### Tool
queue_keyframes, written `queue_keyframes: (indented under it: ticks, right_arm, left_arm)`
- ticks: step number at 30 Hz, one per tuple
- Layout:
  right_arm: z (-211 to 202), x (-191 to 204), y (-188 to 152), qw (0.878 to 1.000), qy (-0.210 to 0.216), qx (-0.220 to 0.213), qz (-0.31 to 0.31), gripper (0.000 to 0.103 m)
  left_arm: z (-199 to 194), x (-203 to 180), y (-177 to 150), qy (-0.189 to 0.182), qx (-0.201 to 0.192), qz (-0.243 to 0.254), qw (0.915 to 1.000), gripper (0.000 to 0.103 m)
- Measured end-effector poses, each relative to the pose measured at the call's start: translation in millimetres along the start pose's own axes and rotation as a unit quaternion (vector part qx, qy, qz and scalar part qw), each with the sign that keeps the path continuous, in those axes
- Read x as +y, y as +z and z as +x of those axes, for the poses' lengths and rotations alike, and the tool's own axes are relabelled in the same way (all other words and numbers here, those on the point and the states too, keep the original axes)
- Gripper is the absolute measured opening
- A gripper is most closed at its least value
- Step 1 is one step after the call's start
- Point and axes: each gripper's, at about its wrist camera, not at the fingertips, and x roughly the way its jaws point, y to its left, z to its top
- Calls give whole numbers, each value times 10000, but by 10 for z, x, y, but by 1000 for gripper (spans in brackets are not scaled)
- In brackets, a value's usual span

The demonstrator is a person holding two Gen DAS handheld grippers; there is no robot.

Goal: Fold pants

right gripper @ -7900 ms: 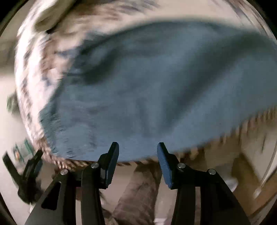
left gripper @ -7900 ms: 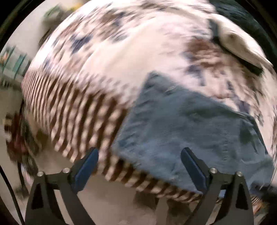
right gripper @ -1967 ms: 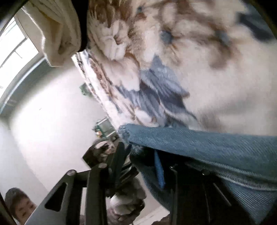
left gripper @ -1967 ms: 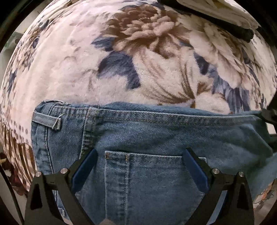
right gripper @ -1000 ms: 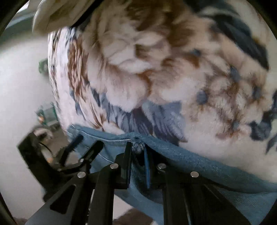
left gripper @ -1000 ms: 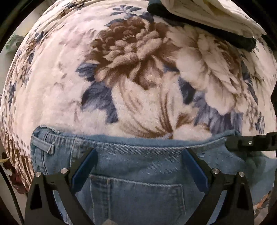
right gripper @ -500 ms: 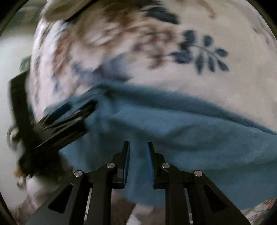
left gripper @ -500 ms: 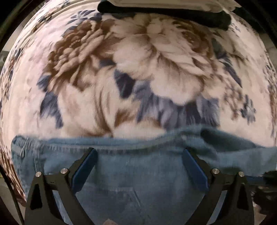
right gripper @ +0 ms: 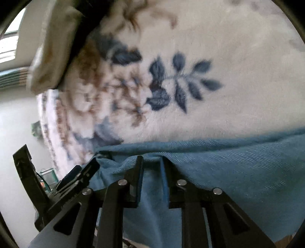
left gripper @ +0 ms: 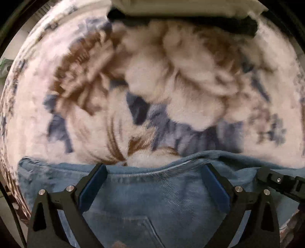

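Blue denim pants (left gripper: 156, 192) lie on a floral fleece blanket (left gripper: 144, 91), their upper edge across the bottom of the left wrist view. My left gripper (left gripper: 154, 171) is open, its fingers spread wide over the denim near a back pocket. In the right wrist view the pants (right gripper: 228, 167) fill the lower right. My right gripper (right gripper: 151, 162) has its jaws close together with a fold of denim pinched between them. The right gripper shows at the right edge of the left wrist view (left gripper: 280, 181); the left gripper shows at the lower left of the right wrist view (right gripper: 57, 183).
A folded cream cloth on a dark garment (left gripper: 183, 13) lies at the far side of the blanket; it also shows in the right wrist view (right gripper: 57, 43). The blanket's striped edge (right gripper: 51, 122) drops off toward a pale wall and floor at the left.
Both views have shifted slightly over the blanket with motion blur. The right gripper stays closed on the denim edge, now bunched between its fingers. The left gripper stays open above the pants.
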Motion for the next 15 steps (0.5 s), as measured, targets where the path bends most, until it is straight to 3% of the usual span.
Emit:
queue_keyframes:
  ticks: [2, 3, 6, 10, 12, 15]
  right_arm:
    - [-409, -85, -122, 9989, 62, -425, -178, 65]
    - [-609, -145, -182, 9976, 91, -631, -254, 71]
    - [-1348, -622, -429, 9905, -310, -1339, -35, 72]
    - [-2140, -1649, -838, 9672, -712, -2173, 1106, 72]
    - [-2424, -2328, -1103, 9481, -773, -2457, 1866, 72]
    - [-2615, -3324, -1459, 9148, -529, -2656, 2997, 72]
  left_arm:
    - [-257, -89, -75, -59, -191, 88, 9998, 103]
    - [-365, -156, -116, -109, -239, 138, 9996, 103]
    - [-615, -426, -250, -257, -327, 208, 9989, 103]
    - [-763, -919, -420, -578, -231, 367, 9974, 103]
    - [-685, -1280, -515, -782, 57, 555, 9954, 103]
    - [-492, -1944, -764, -992, 448, 907, 9899, 103]
